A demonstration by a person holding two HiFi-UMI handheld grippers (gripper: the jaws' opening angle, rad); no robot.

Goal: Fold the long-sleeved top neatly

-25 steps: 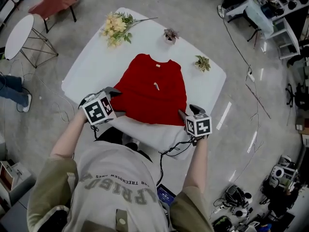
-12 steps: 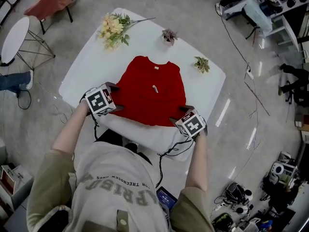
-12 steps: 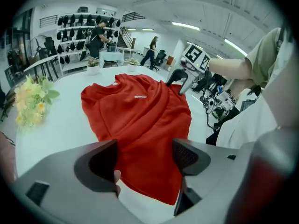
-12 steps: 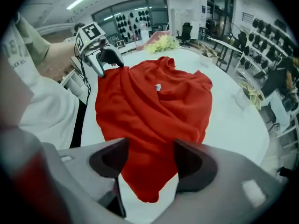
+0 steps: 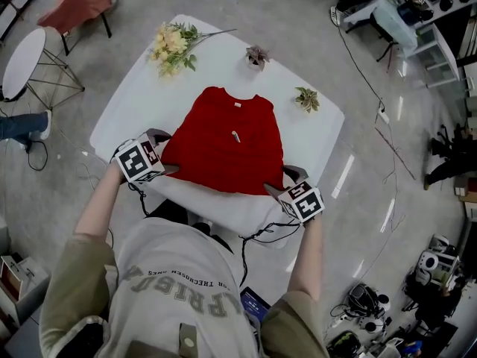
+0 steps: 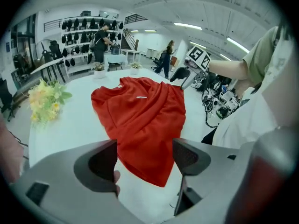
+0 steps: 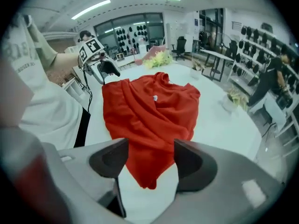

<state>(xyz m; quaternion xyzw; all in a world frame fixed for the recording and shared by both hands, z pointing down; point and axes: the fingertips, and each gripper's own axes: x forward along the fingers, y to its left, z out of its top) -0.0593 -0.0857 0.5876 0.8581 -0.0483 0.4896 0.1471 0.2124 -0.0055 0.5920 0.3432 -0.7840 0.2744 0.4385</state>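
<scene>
**Desk:** Head view: what is on show, and how many of each?

**Photographer:** One red long-sleeved top (image 5: 223,151) lies spread in the middle of one white worktop (image 5: 134,103), collar away from the person, with one white tag (image 5: 235,135) on its chest. Past the collar are one bunch of yellow flowers (image 5: 171,43) and two small potted plants (image 5: 257,54). There are two tools. The left hand-held gripper (image 5: 164,151) is at the top's near left corner, and the right hand-held gripper (image 5: 283,180) is at its near right corner.

**Desk:** Left gripper view?

**Photographer:** Its two jaws stand wide apart, having just been opening, and are released, with the pads pressing on nothing. One pointed corner of the top (image 6: 140,111) shows in the gap between them. Across the cloth hangs the right hand-held gripper (image 6: 184,73). The flowers (image 6: 46,101) sit at the left.

**Desk:** Right gripper view?

**Photographer:** It mirrors the other. The two jaws are spread, have just been opening, and are released. One corner of the top (image 7: 149,111) shows in the gap, gripped by neither pad. The left hand-held gripper (image 7: 105,69) is at the cloth's far corner.
</scene>
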